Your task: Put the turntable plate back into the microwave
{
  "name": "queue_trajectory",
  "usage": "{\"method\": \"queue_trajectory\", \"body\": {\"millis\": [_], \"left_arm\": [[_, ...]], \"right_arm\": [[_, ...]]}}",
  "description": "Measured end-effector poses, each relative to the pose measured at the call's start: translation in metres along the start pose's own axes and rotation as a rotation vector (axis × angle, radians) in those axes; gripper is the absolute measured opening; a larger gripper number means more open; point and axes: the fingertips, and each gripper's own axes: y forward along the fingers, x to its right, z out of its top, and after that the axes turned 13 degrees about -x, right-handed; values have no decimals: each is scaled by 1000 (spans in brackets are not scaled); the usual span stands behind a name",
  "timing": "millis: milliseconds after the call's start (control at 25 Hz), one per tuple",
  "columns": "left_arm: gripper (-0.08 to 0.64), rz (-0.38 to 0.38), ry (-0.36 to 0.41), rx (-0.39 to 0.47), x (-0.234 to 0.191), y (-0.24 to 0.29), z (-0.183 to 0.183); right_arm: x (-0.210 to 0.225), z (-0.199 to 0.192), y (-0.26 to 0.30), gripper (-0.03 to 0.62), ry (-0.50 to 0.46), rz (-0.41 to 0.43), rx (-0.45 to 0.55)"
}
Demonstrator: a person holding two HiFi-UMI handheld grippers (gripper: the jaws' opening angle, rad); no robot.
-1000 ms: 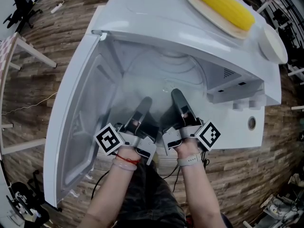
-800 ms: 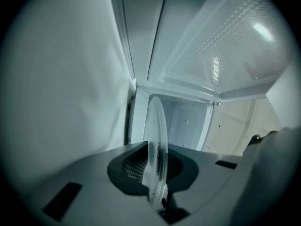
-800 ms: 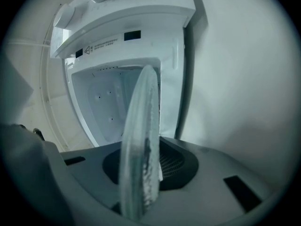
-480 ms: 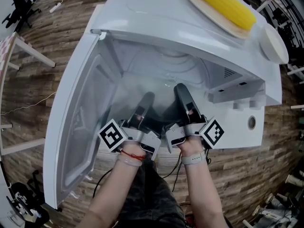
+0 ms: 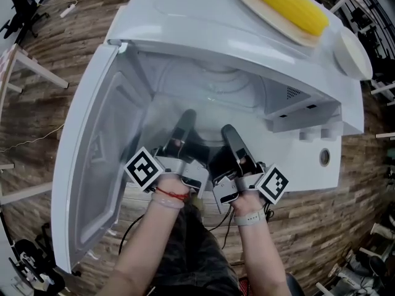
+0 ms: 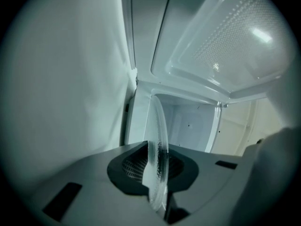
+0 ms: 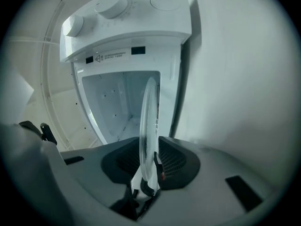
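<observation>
Open microwave (image 5: pixel 203 23), two grippers at its mouth

Door (image 5: pixel 92 153) swung out to the left; control panel with knobs (image 5: pixel 318 133) right of the cavity; on top, toward the back right, a plate (image 5: pixel 297 37) carrying a corn cob (image 5: pixel 284 5); a round dish (image 5: pixel 353 55) just right of that plate; left gripper (image 5: pixel 185 119) and right gripper (image 5: pixel 229 133) side by side before the cavity, tips at the opening; turntable plate (image 6: pixel 157 140) spanning both, its near rim edge-on between each gripper's fingers (image 6: pixel 89 178); cavity behind it
</observation>
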Motion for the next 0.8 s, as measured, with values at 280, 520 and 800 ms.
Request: {"method": "queue_trajectory", "body": {"millis": [280, 520, 800], "left_arm": [[41, 2, 37, -25, -1, 6, 0], [51, 3, 42, -54, 0, 8, -1], [51, 9, 86, -76, 0, 0, -7]], "right_arm": [[7, 3, 0, 52, 22, -3, 44], [9, 7, 1, 48, 43, 10, 74], [8, 14, 8, 48, 41, 2, 87]]}}
